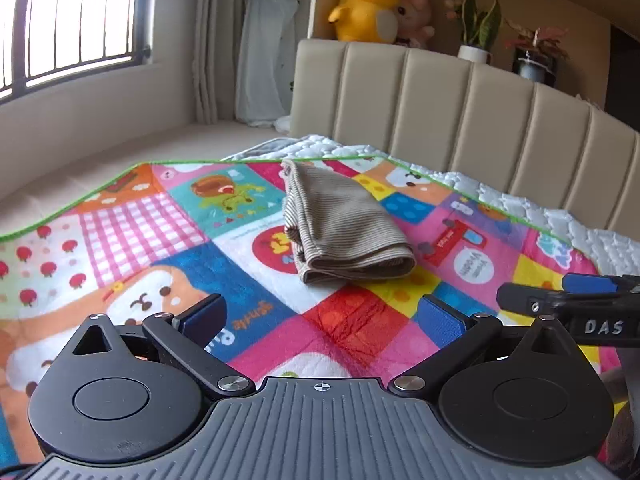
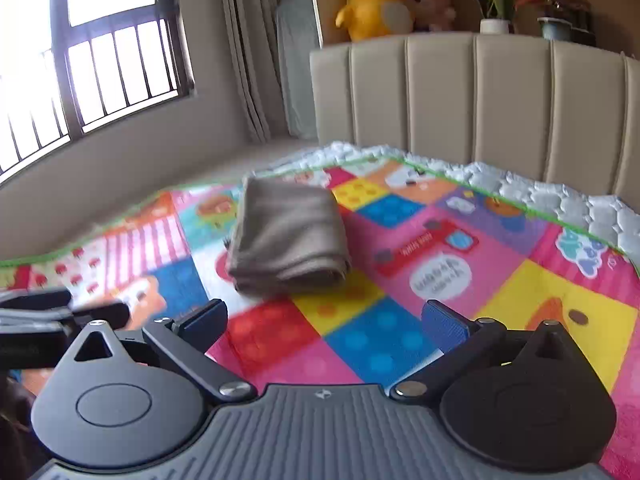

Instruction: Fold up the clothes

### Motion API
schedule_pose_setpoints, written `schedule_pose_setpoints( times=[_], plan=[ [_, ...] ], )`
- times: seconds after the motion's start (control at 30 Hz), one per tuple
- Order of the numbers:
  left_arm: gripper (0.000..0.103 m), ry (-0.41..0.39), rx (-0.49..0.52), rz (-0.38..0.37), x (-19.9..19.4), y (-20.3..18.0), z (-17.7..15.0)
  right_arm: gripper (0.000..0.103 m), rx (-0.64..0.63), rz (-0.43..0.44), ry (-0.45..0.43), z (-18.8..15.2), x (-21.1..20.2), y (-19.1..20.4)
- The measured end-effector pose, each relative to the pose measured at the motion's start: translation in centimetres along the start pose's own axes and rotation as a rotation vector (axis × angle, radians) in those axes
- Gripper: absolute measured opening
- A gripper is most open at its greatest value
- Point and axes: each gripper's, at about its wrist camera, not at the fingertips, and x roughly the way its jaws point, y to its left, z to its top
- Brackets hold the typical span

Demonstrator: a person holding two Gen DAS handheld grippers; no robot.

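A beige striped garment [image 1: 344, 224] lies folded into a compact bundle on the colourful patchwork mat [image 1: 132, 220]; it also shows in the right wrist view [image 2: 288, 236]. My left gripper [image 1: 320, 316] is open and empty, held above the mat short of the bundle. My right gripper [image 2: 326, 320] is open and empty, also short of the bundle and a little to its right. The right gripper also shows at the right edge of the left wrist view [image 1: 560, 300]. The left gripper's body shows at the left edge of the right wrist view [image 2: 48, 312].
The mat [image 2: 520, 300] covers a white quilted mattress [image 1: 580, 224] with a beige padded headboard [image 1: 460, 104] behind. A yellow duck plush [image 1: 368, 4] and potted plants [image 1: 478, 28] stand on the shelf above. A window [image 1: 68, 28] and curtains [image 1: 212, 40] are to the left.
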Motion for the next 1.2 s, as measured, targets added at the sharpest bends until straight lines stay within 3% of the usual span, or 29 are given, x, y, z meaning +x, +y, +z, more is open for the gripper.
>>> schedule_pose_setpoints(
  times=[0.2,0.47,1.2],
  plan=[
    [0.103,0.039,-0.041,0.027,0.7,0.8,-0.2,0.103,-0.02,-0.002,-0.055,0.6,0.1,-0.1],
    [0.103,0.081,-0.061,0.037,1.6,1.1,-0.6,0.103,-0.032,0.009,-0.023,0.3,0.8,0.0],
    [0.103,0.08,-0.062,0.033,1.6,0.9,-0.5,0.103,-0.069,0.012,-0.001,0.0,1.0,0.7]
  ],
)
